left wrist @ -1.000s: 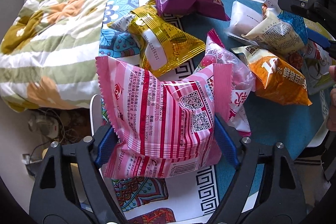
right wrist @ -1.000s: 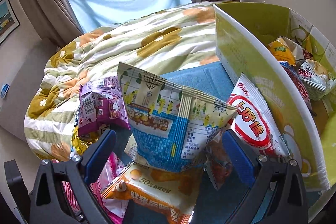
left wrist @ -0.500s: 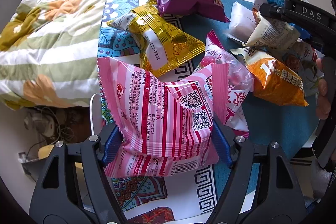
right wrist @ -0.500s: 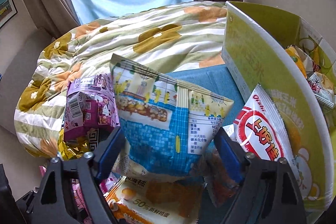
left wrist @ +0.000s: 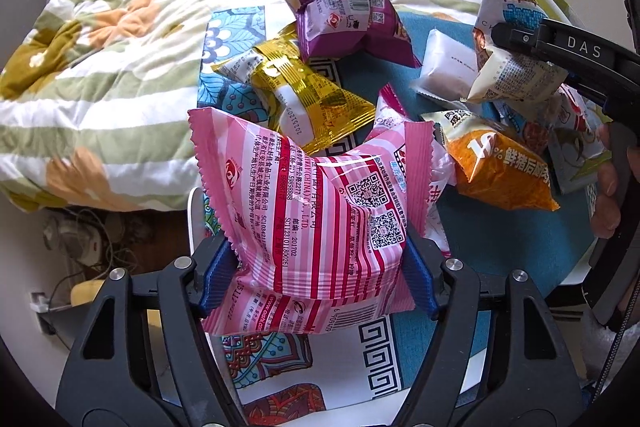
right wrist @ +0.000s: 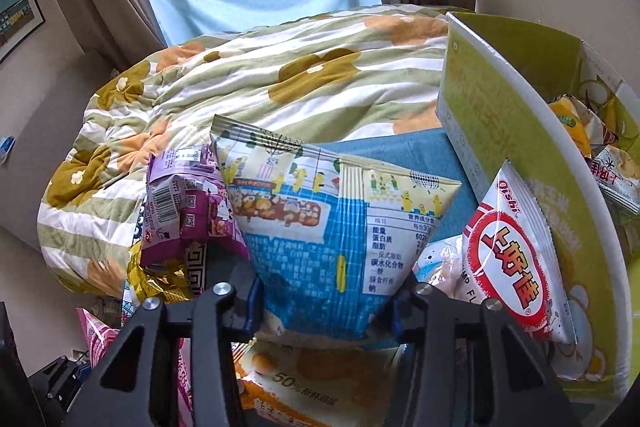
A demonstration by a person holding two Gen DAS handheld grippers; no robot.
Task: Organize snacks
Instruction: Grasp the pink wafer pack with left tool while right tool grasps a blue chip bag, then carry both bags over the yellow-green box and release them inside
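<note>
A pink striped snack bag [left wrist: 312, 195] is squeezed between the blue pads of my left gripper [left wrist: 318, 267], whose jaws are closing on it, above the patterned cloth. My right gripper [right wrist: 326, 303] is shut on the lower end of a blue-and-cream snack bag [right wrist: 320, 211], which stands upright between its pads. In the left wrist view that same bag [left wrist: 512, 75] shows at the right, pinched under the right gripper's black finger [left wrist: 560, 45]. An open green cardboard box [right wrist: 500, 131] with several snack packs inside stands to the right.
Around the two held bags lie loose snacks: a purple bag [left wrist: 344, 11], a gold bag [left wrist: 308, 95], an orange bag [left wrist: 500, 167], a white packet [left wrist: 448, 67], and a red-and-white bag [right wrist: 512, 259] leaning on the box. A flowered quilt [left wrist: 100, 47] borders the far and left sides.
The right gripper's jaws have closed onto the blue-and-cream bag and lifted it slightly. The left jaws have narrowed, denting the pink bag.
</note>
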